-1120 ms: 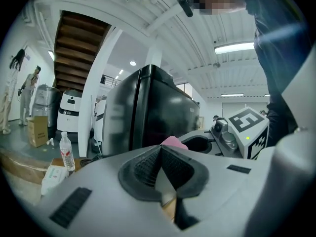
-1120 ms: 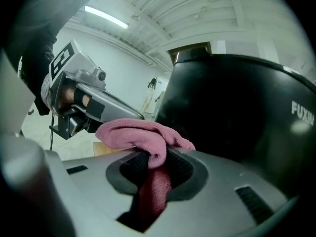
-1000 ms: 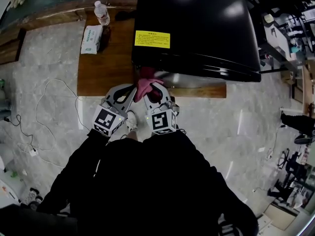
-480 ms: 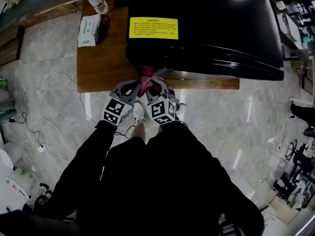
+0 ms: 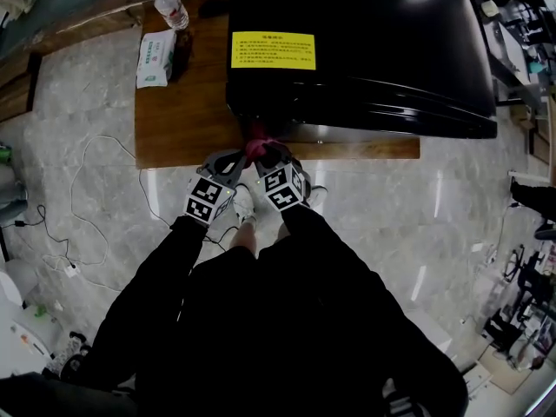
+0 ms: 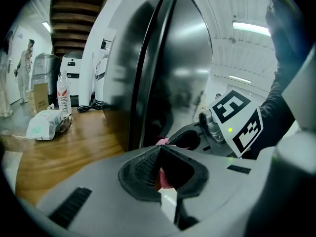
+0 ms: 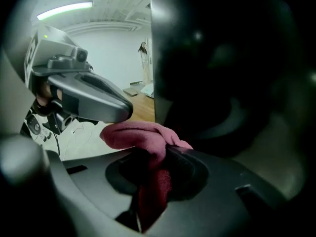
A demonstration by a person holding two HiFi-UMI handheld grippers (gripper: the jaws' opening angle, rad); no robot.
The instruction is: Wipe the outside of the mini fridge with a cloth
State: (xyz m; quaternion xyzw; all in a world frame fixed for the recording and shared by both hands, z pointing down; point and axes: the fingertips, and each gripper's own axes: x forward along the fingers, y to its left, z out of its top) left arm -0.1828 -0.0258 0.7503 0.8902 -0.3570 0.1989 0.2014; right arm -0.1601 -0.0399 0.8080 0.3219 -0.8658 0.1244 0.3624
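Flooring of pale grey marbled tile (image 5: 78, 189) lay under everything, with a thin white cable (image 5: 95, 159) trailing over it at the left.

Mini fridge (image 5: 365, 24), glossy black and box-shaped, stood on the table's right part; a yellow rectangular label (image 5: 273, 50) sat on its top near the front left corner.

Low table of brown wood (image 5: 182, 120), its bare left part carrying the small goods listed below.

Right gripper (image 5: 271, 152), grey plastic with a marker cube, was at the fridge's lower front left corner, jaws clamped on the cloth.

Left gripper (image 5: 236, 157), same make, was just beside it, jaws together with a sliver of the same pink fabric pinched in the seam.

Tissue pack (image 5: 155, 59), white and green soft wrap, lay flat near the table's far left edge.

Water bottle (image 5: 171, 5), clear plastic, stood upright just behind the pack.

Cloth (image 5: 257, 148), pink towelling, was bunched between the two grippers, close against the fridge's bottom corner.
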